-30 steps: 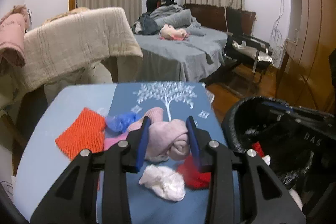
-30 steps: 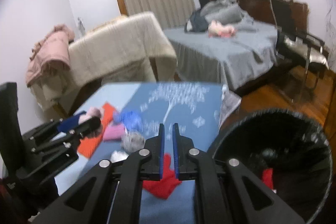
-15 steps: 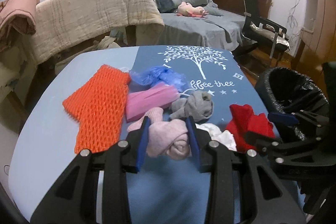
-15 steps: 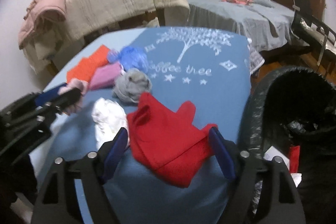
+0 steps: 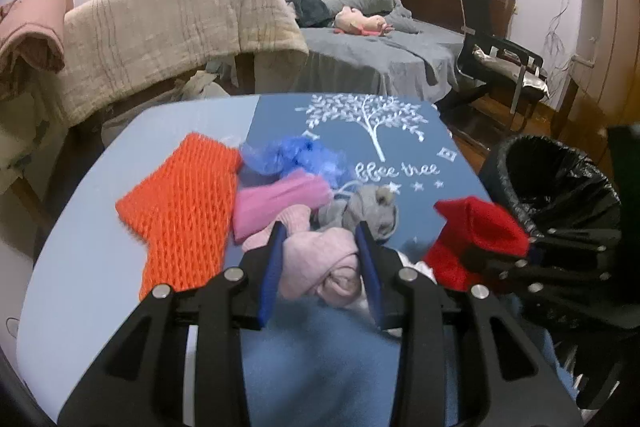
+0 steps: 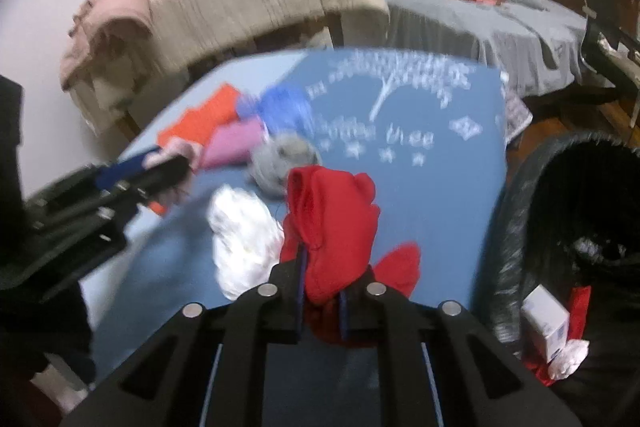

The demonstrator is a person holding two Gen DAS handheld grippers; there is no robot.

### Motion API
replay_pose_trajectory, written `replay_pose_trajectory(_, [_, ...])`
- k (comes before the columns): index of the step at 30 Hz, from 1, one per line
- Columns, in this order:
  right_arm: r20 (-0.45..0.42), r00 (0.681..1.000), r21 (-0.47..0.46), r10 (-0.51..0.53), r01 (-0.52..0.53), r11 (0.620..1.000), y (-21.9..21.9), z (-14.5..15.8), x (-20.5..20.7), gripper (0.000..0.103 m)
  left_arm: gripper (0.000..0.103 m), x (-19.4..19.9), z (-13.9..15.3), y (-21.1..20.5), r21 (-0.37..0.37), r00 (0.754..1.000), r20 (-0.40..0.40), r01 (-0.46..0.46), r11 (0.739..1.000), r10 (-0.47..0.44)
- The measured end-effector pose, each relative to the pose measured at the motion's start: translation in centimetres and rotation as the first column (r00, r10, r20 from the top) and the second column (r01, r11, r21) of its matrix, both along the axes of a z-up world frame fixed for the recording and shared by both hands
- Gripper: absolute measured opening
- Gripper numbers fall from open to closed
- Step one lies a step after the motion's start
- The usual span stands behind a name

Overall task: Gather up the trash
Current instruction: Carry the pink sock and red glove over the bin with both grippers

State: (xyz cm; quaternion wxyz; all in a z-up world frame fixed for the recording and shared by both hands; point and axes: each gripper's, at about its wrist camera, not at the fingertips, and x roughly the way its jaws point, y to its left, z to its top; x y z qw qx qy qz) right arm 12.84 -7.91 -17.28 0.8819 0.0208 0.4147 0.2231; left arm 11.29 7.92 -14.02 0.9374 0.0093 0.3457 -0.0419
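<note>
White writing on the blue table cloth (image 5: 400, 155), just under the white tree picture (image 5: 366, 119): looks like "offee tree", with the first letter hidden behind the blue bag (image 5: 296, 157). Little white stars below the words. Same writing in the right wrist view, too blurry to read.

Seven soft scraps show: one pale pink cloth roll (image 5: 320, 263) between the left jaws, one red cloth (image 6: 332, 227) between the right jaws. Ahead of them lie one orange mesh piece (image 5: 180, 211), one blue plastic bag (image 5: 292, 155), one pink sleeve (image 5: 276, 203), one grey bundle (image 5: 364, 211) and one white wad (image 6: 244, 239). Right of the jaws stands one black-lined trash bin (image 5: 560, 179).
</note>
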Motion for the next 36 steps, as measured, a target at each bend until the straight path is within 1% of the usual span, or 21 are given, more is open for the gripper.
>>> replay_pose_trajectory(4, [0.078, 0.996, 0.054, -0.033, 0.029, 0.998, -1.6, 4.0, -0.7, 0.012, 0.035, 0.1, 1.9, -1.1, -0.003, 0.999, 0.033, 0.013, 1.000, -0.013])
replay_pose_trajectory(8, [0.147, 0.986, 0.064, -0.080, 0.071, 0.995, -3.5, 7.2, -1.3, 0.012, 0.035, 0.1, 3.9, -2.8, -0.001, 0.996, 0.069, 0.050, 0.999, -0.050])
replay_pose_trajectory(13, [0.211, 0.965, 0.051, -0.156, 0.148, 0.988, -6.3, 9.9, -1.9, 0.012, 0.035, -0.1, 6.4, -5.7, -0.007, 0.988, 0.113, 0.109, 0.994, -0.108])
replay_pose_trajectory(16, [0.237, 0.950, 0.046, -0.204, 0.199, 0.979, -8.3, 11.0, -2.3, 0.012, 0.035, -0.3, 7.9, -7.7, -0.021, 0.979, 0.138, 0.154, 0.988, -0.150])
replay_pose_trajectory(22, [0.268, 0.919, 0.038, -0.288, 0.289, 0.957, -11.8, 12.0, -3.2, 0.012, 0.035, -0.7, 9.3, -11.5, -0.041, 0.959, 0.171, 0.237, 0.971, -0.227])
replay_pose_trajectory(25, [0.275, 0.905, 0.033, -0.324, 0.328, 0.944, -13.3, 12.0, -3.7, 0.012, 0.035, -0.9, 9.3, -13.2, -0.044, 0.948, 0.177, 0.274, 0.961, -0.263])
replay_pose_trajectory(30, [0.267, 0.887, 0.024, -0.376, 0.384, 0.923, -15.5, 11.4, -4.2, 0.012, 0.035, -1.1, 8.7, -16.0, -0.043, 0.929, 0.175, 0.337, 0.940, -0.325])
replay_pose_trajectory(36, [0.246, 0.870, 0.012, -0.428, 0.439, 0.899, -18.1, 10.3, -4.7, 0.012, 0.035, -0.9, 6.9, -18.5, -0.048, 0.914, 0.152, 0.386, 0.921, -0.375])
